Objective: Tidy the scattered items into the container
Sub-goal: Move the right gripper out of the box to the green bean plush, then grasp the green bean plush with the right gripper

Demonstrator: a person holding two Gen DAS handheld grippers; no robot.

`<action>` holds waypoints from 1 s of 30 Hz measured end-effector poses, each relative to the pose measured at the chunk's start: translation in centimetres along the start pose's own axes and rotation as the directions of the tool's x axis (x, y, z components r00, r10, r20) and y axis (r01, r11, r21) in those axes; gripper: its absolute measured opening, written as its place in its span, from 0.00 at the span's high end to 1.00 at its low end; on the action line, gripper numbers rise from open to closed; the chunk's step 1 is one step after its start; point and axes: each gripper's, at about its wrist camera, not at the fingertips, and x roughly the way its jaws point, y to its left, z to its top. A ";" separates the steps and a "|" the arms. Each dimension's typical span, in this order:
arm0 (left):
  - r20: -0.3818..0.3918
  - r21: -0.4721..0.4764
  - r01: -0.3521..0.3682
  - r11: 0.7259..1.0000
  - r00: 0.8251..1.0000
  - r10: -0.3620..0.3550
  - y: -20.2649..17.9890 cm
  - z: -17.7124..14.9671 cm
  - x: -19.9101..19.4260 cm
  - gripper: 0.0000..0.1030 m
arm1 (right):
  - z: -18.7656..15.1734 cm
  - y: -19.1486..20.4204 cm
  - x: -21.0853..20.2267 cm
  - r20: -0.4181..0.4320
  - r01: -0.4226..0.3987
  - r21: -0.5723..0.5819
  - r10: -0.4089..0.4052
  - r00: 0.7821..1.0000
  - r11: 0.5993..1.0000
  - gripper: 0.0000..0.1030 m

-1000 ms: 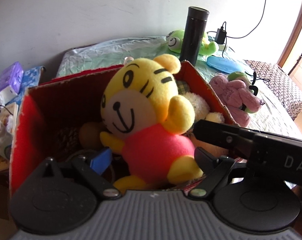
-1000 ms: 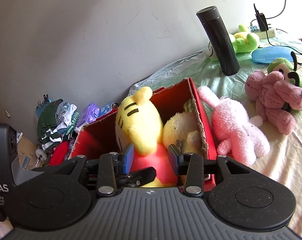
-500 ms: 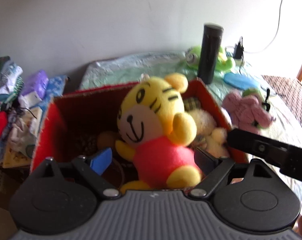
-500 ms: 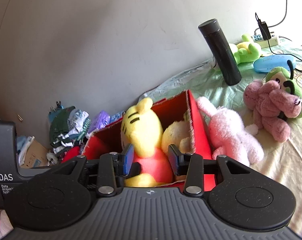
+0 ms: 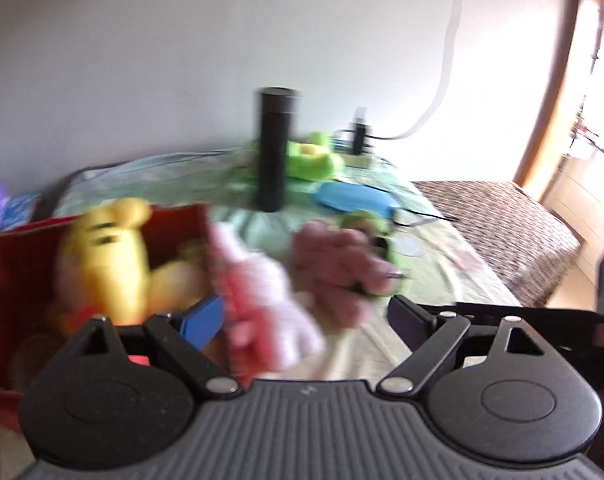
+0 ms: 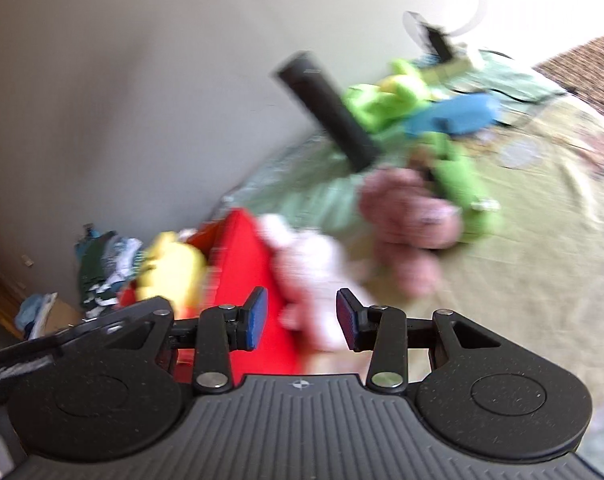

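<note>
Both views are blurred by motion. A red cardboard box (image 5: 17,264) holds a yellow tiger plush (image 5: 105,252); the box (image 6: 245,264) and tiger (image 6: 173,268) also show in the right wrist view. A light pink plush (image 5: 257,292) lies beside the box on the bed, with a mauve plush (image 5: 338,264) behind it. My left gripper (image 5: 306,320) is open and empty, just short of the light pink plush. My right gripper (image 6: 299,318) is open and empty, near the pink plush (image 6: 314,272), with the mauve plush (image 6: 406,220) farther off.
A tall black flask (image 5: 275,144) stands at the back of the bed (image 5: 442,280). A green plush (image 5: 310,156) and a blue case (image 5: 354,196) lie near it. A charger and cable (image 5: 358,128) sit by the wall. Clothes (image 6: 101,264) pile left of the box.
Both grippers have swung right, away from the box and the tiger plush, and now face the pink plushes on the bed. The tiger stays in the box. Both stay open.
</note>
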 end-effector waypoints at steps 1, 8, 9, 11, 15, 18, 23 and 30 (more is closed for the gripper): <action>-0.013 0.011 0.019 1.000 1.000 -0.019 -1.2 -0.2 0.9 0.14 | 0.1 -1.1 -0.2 -0.010 0.015 0.013 -0.015 1.000 1.000 0.59; -0.112 -0.025 0.114 0.993 0.987 -0.116 -6.0 -2.2 6.9 0.14 | 1.4 -7.3 -1.2 -0.078 0.119 0.073 -0.113 0.991 0.990 0.60; -0.121 -0.034 0.119 0.992 0.985 -0.123 -6.2 -2.4 7.6 0.14 | 1.6 -8.0 -1.4 -0.084 0.127 0.077 -0.121 0.989 0.989 0.60; -0.128 -0.049 0.119 0.992 0.984 -0.124 -6.7 -2.6 8.7 0.14 | 2.1 -9.3 -1.5 -0.093 0.136 0.078 -0.128 0.987 0.988 0.60; -0.139 -0.121 0.188 0.975 0.969 -0.204 -7.0 -2.5 11.7 0.14 | 3.8 -10.9 -0.7 -0.115 0.129 0.063 -0.121 0.986 0.990 0.60; -0.136 -0.154 0.215 0.964 0.962 -0.236 -7.8 -2.3 14.0 0.14 | 5.5 -11.0 0.6 -0.119 0.101 0.033 -0.097 0.988 0.994 0.59; -0.145 -0.160 0.165 0.973 0.971 -0.189 -7.9 -2.4 17.1 0.14 | 8.0 -10.8 2.9 -0.136 0.044 -0.005 -0.044 0.990 0.999 0.50; -0.150 -0.235 0.107 0.966 0.978 -0.144 -5.0 -2.0 18.8 0.14 | 8.7 -10.9 6.3 -0.177 0.009 -0.022 -0.012 0.984 1.000 0.49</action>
